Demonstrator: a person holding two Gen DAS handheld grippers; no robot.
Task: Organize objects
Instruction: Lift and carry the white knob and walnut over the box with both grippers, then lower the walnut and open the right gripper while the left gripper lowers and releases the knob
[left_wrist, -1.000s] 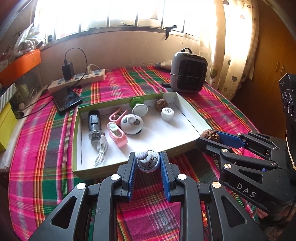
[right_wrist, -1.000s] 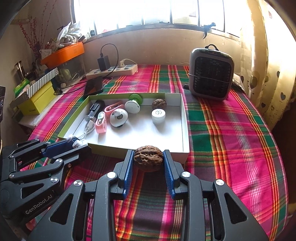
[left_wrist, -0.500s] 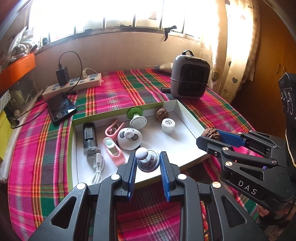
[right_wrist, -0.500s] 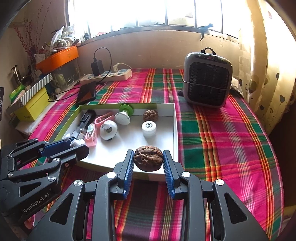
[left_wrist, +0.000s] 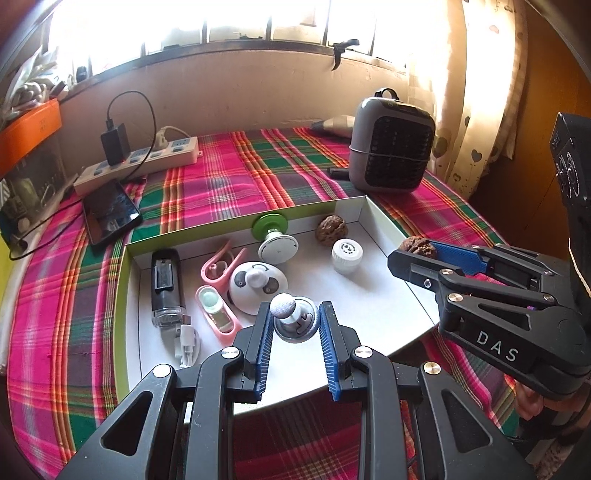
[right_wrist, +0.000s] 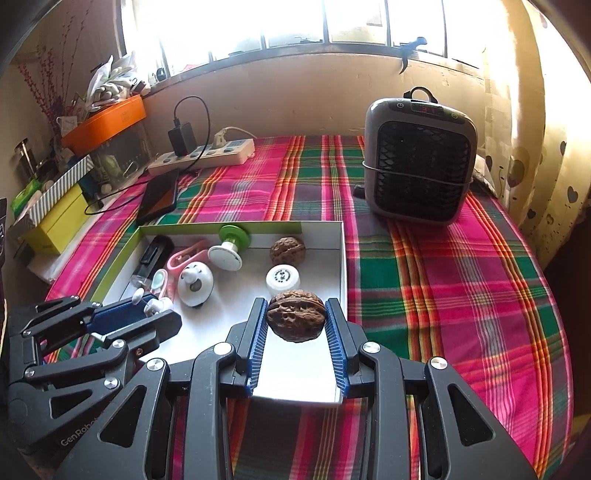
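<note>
The left claw (left_wrist: 295, 325) is closed on a small silver knob (left_wrist: 293, 321) with a white ball top, its blue pads pressed to both sides, held over the near part of the white tray (left_wrist: 384, 218). Just ahead of it lie a panda-faced gadget (left_wrist: 256, 282) and a pink case (left_wrist: 218, 314); further ahead sit a green-capped disc (left_wrist: 275, 242), a white cap (left_wrist: 346, 254) and a walnut in the tray (left_wrist: 331, 229).

The right claw (right_wrist: 296, 319) grips a second walnut (right_wrist: 296, 320) between its pads, above the tray's near right corner, the white cap just beyond. Seen from the left, its body reads "DAS"; the left claw's body reads "GenRobot". Well beyond the tray stands a grey heater (right_wrist: 419, 162).
</note>
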